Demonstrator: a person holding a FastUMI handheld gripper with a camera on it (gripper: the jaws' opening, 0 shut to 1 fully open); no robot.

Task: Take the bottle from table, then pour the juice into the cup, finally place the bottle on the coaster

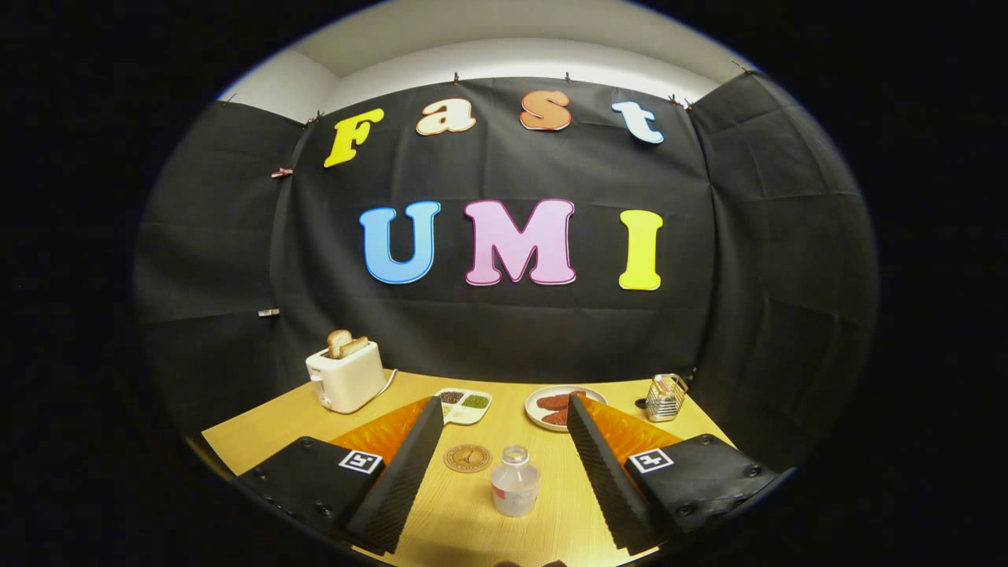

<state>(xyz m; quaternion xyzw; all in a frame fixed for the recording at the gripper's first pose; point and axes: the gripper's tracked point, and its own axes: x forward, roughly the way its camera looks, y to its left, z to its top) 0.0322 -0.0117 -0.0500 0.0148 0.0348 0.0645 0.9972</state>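
My gripper [502, 457] gapes wide, holding nothing; the bottle [515, 481] stands lower centre between its fingers, coaster [467, 457] just left. It looks light, thin, slick plastic, so I'd clamp mid-body.

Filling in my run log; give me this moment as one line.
phase: approach | gripper: open, fingers either side of bottle, not touching | bottle: upright, uncapped | coaster: bare, beside bottle

place: staged demo booth | cues: cloth wall [504, 331], toaster [346, 376], wooden table [268, 429]
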